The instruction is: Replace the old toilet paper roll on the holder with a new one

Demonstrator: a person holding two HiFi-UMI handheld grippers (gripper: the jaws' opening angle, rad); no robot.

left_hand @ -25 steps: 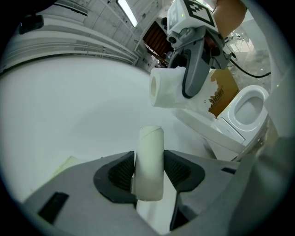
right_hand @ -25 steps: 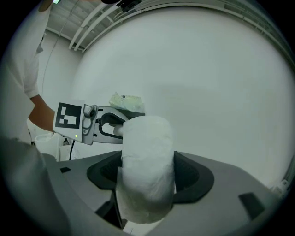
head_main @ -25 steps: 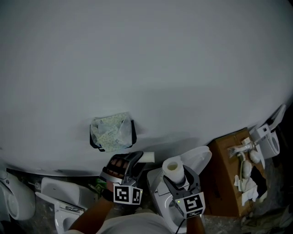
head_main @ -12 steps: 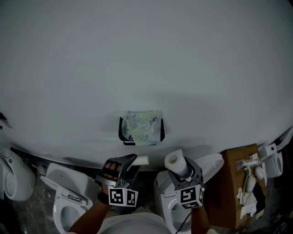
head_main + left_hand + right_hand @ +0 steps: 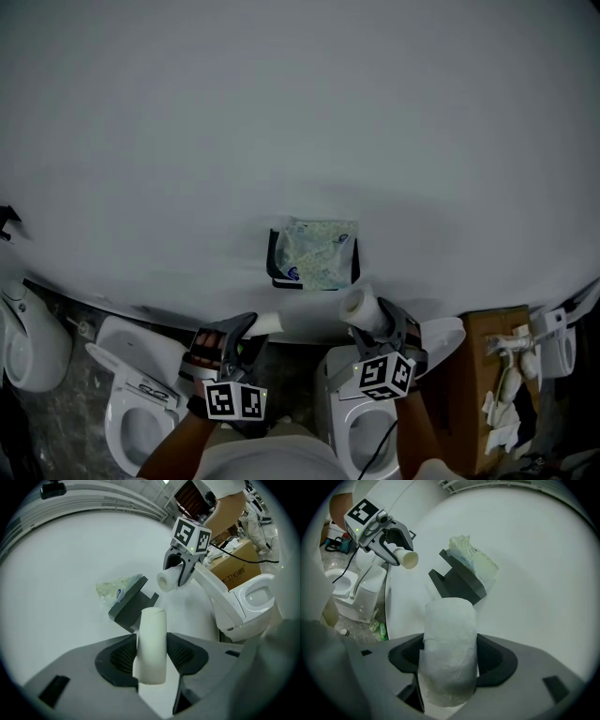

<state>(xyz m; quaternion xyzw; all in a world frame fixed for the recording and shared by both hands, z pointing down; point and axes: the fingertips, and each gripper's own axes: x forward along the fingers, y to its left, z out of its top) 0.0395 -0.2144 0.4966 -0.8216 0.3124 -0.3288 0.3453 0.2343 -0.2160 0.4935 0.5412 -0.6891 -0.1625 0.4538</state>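
White wall (image 5: 281, 112) fills most of the head view. A dark grey holder (image 5: 273, 268) is mounted on it, with a crumpled pale packet (image 5: 319, 253) resting on the holder's top.

Left gripper (image 5: 246, 328): its jaws are closed onto a thin off-white old core (image 5: 267, 323), which is pinched at mid-length between the ribbed pads. In the left gripper view the old core (image 5: 152, 644) stands roughly upright between the pads, in front of the holder (image 5: 136, 606) and apart from it.

Right gripper (image 5: 380, 319): its jaws are clamped on the sides of a thicker new roll (image 5: 356, 305). In the right gripper view the new roll (image 5: 450, 648) is squeezed between both pads, with the holder (image 5: 459, 585) and packet (image 5: 473, 559) seen beyond it.

In the head view, both grippers are held below the holder, left one lower-left, right one lower-right. The new roll's end is near the holder's lower right corner; no contact is seen. The old core is further off.

Two toilets are seen below: one (image 5: 131, 412) under the left gripper, one (image 5: 361, 431) under the right. A cardboard box (image 5: 487, 375) is seen at the right.
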